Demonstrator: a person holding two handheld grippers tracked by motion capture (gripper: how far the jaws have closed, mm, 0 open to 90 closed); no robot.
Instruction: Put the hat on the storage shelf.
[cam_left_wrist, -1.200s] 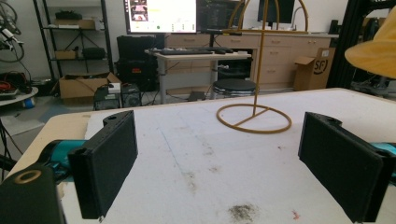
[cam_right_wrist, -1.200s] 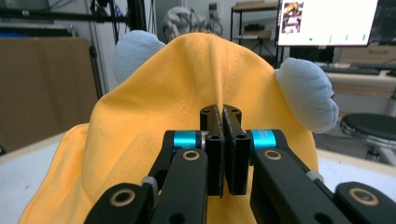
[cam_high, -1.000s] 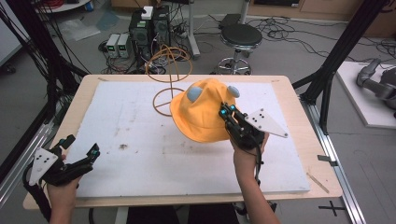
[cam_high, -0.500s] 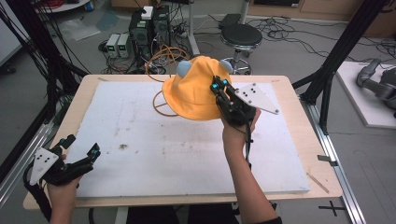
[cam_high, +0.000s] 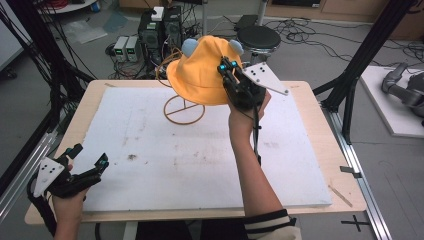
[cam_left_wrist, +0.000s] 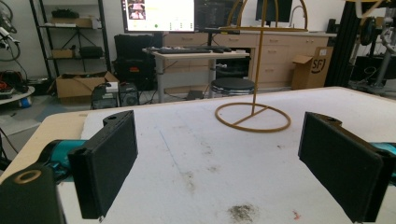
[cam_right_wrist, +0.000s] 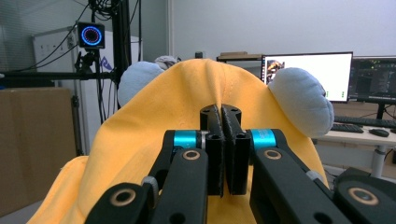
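At the near left corner of the bench (cam_high: 310, 150), the left tool (cam_high: 90, 167) rests low in the person's left hand (cam_high: 67, 207), its grey plate turned toward the bench edge. In the left gripper view its two black jaws stand wide apart with nothing between them, and beyond them lies the white pad (cam_left_wrist: 201, 163) that covers the bench top, marked by a dark smudge (cam_left_wrist: 243, 212) close in front. Farther along that pad stands a wire stand (cam_high: 184, 107) of golden-brown metal, a round ring flat on the pad with a thin upright post rising from it. The person's right forearm (cam_high: 255, 175), with a striped cuff at the near end, reaches forward over the middle of the bench. The right tool (cam_high: 226, 67) is raised above the far part of the pad, and its jaws are pressed together on a fold of a yellow hat (cam_high: 200, 70); the right gripper view shows the cloth pinched between the jaws. The hat hangs in the air over the top of the stand, with two pale blue padded ears (cam_right_wrist: 299, 100) near its crown. Past the far edge of the bench, on the floor, are a black stool (cam_high: 257, 37) and boxes of electronics with tangled cables.
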